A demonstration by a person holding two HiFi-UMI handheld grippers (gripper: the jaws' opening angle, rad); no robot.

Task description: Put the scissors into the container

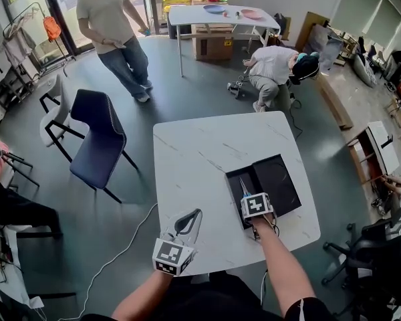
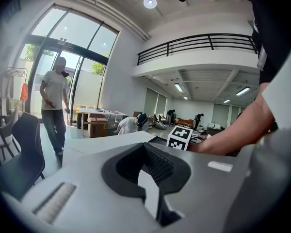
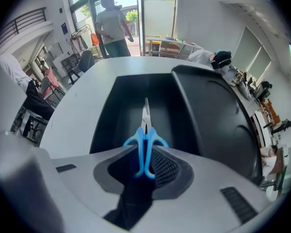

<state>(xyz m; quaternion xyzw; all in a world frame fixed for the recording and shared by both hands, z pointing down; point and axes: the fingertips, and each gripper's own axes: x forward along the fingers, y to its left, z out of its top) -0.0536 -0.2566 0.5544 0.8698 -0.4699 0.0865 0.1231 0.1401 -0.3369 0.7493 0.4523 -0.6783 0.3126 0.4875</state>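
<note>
**Scissors over the open container, release pending**

Obs: the right gripper [image 3: 146,152] is clenched on the scissors [image 3: 145,135]. The blue handle loops are pinched between its pads, and the closed blades run straight up the frame, away from the camera. In the head view the same gripper [image 1: 247,198] sits lower right of centre, tipped steeply down over the black container [image 1: 285,196], which lies on the white table [image 1: 187,166].

The container shows two halves. The blades hang over the left, recessed half [image 3: 109,115]; the right half [image 3: 213,115] looks like a lid folded open. I cannot tell whether the blade tip touches the floor of the recess.

The left gripper [image 1: 190,218] is at the lower left, near the table's front edge and well apart from the container. Its jaws are drawn together with nothing between them [image 2: 148,174].

Step in hand, as I judge it: lowering the scissors and letting go.

How to do it well:
- Keep the blades parallel to the long walls of the recess, as they are now. A skewed drop would likely bridge a wall or the ridge between the halves.
- Flatten the tilt before opening. Released this steeply, the scissors would probably tip and clatter, perhaps toward the lid side.
- Open the jaws slowly, only once the blades rest on the floor — the handle loops could snag on the ribbed pads.
- Withdraw back along the handle line, not sideways.
</note>
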